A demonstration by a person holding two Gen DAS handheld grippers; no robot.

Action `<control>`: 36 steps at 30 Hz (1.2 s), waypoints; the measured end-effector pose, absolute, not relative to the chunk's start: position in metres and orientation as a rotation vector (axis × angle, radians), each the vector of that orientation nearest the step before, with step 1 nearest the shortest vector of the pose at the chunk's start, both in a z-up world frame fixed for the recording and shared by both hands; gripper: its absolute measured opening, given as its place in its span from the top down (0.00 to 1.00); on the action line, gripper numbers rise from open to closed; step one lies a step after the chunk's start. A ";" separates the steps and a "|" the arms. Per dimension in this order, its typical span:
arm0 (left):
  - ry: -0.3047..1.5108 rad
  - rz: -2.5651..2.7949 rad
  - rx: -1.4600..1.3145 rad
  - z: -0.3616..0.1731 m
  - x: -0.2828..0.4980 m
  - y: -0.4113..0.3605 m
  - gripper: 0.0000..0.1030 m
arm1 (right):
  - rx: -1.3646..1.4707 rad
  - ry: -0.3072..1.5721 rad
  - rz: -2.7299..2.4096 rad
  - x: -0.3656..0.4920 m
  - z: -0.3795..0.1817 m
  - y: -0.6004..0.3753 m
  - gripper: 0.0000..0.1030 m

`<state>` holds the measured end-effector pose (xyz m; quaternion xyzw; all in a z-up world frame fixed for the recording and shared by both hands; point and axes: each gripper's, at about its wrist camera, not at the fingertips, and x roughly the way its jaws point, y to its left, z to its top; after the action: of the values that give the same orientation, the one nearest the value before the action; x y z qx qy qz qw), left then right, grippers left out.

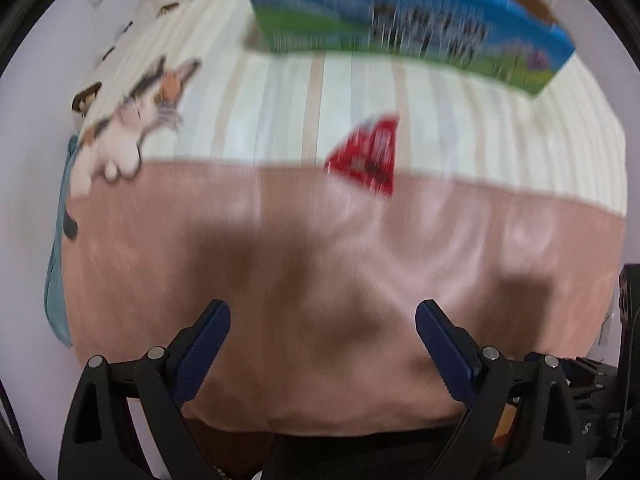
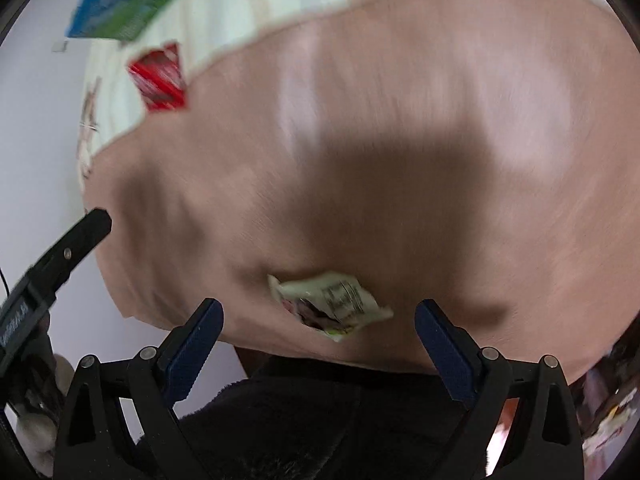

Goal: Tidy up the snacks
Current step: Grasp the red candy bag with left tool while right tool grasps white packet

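A red snack packet [image 1: 366, 158] lies on the bed where the pink blanket [image 1: 304, 280] meets the striped sheet [image 1: 280, 108]; it also shows in the right wrist view [image 2: 160, 78]. A small white-green snack packet [image 2: 330, 304] lies on the pink blanket [image 2: 400, 140] just ahead of my right gripper [image 2: 318, 316], which is open and empty. A blue-green box [image 1: 404, 28] stands at the far side; it also shows in the right wrist view [image 2: 132, 0]. My left gripper [image 1: 322, 316] is open and empty over the blanket. Both views are motion-blurred.
A cat-print pillow [image 1: 132, 120] lies at the left by the white wall [image 1: 36, 160]. The other gripper [image 2: 60, 256] shows at the left edge of the right wrist view. Dark fabric [image 2: 320, 420] lies below the bed's near edge.
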<state>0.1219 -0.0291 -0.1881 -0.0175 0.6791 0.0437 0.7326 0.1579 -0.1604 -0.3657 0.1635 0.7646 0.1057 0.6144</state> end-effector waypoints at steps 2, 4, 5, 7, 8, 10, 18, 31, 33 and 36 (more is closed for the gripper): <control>1.516 0.096 -0.040 -0.200 0.113 -0.028 0.08 | 0.407 1.773 0.230 0.152 -0.380 -0.161 0.06; 1.532 0.099 -0.035 -0.208 0.107 -0.028 0.08 | 0.441 1.775 0.208 0.150 -0.390 -0.161 0.10; 1.536 0.100 -0.029 -0.211 0.105 -0.029 0.08 | 0.448 1.769 0.202 0.149 -0.392 -0.162 0.12; 1.543 0.103 -0.014 -0.216 0.102 -0.029 0.08 | 0.442 1.746 0.167 0.148 -0.396 -0.163 0.23; 1.545 0.104 -0.010 -0.217 0.101 -0.030 0.08 | 0.447 1.736 0.162 0.148 -0.396 -0.163 0.26; 1.539 0.106 -0.004 -0.218 0.098 -0.030 0.08 | 0.435 1.713 0.160 0.145 -0.395 -0.163 0.34; 1.502 0.108 -0.032 -0.205 0.112 -0.019 0.08 | 0.458 1.630 0.201 0.138 -0.362 -0.156 0.41; 1.481 0.038 -0.102 -0.221 0.216 0.007 0.08 | 0.283 1.447 0.175 0.278 -0.318 -0.138 0.38; 1.512 0.001 -0.097 -0.235 0.230 0.005 0.08 | 0.293 1.492 0.164 0.291 -0.326 -0.136 0.31; 1.530 -0.035 -0.110 -0.251 0.241 0.004 0.08 | 0.338 1.528 0.150 0.298 -0.337 -0.139 0.26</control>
<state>0.2410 0.0039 -0.2513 -0.0498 0.6920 -0.0157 0.7200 0.2975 -0.1390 -0.3369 0.1523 0.6877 0.0674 0.7066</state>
